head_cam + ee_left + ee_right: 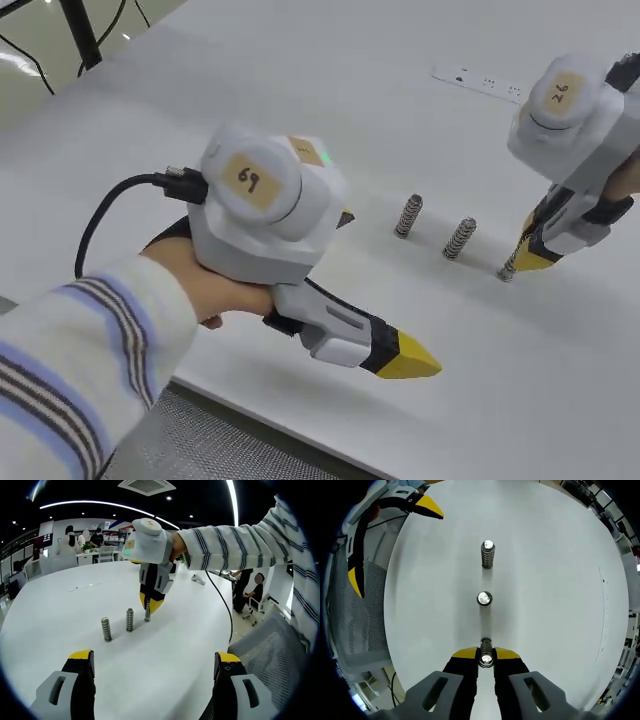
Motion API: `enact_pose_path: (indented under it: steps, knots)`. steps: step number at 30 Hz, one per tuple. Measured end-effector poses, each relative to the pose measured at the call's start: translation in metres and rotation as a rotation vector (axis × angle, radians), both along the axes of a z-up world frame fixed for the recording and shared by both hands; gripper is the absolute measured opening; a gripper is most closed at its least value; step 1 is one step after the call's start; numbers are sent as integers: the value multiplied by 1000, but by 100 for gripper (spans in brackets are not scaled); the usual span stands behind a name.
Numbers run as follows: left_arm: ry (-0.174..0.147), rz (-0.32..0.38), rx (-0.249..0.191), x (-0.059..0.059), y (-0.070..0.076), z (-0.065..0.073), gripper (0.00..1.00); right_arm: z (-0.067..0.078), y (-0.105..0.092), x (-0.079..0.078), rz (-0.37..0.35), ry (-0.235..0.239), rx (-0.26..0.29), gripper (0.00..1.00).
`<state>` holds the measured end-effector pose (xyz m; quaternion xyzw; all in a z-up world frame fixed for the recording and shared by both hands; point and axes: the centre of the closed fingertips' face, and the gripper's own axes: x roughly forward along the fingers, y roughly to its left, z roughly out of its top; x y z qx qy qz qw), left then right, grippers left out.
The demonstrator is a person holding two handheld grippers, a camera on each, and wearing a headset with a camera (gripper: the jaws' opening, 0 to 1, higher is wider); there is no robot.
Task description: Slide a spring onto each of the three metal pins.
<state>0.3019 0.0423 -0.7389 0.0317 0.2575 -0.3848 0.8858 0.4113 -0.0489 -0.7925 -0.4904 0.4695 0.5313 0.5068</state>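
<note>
Right gripper view: my right gripper (485,655) is clamped on the nearest spring (486,644), upright on the desk (550,590); middle spring (484,599) and far spring (488,556) stand in line beyond. My left gripper (154,656), wide open and empty, hovers well apart.

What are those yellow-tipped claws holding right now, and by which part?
The right claw is shut on the end spring of the row, pinching its upper part from both sides. The left claw is open, holding nothing.
</note>
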Motion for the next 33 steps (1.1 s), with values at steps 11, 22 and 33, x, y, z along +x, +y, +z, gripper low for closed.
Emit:
enact_pose_path:
  steps: [11, 22, 33]
  knots:
    - [9, 11, 6, 0, 3, -2, 97, -8, 1, 2, -1, 9, -6, 8]
    - [19, 21, 17, 0, 8, -3, 98, -10, -1, 2, 27, 16, -18, 9]
    - [37, 23, 17, -2, 12, -2, 95, -11, -1, -2, 46, 20, -19, 9]
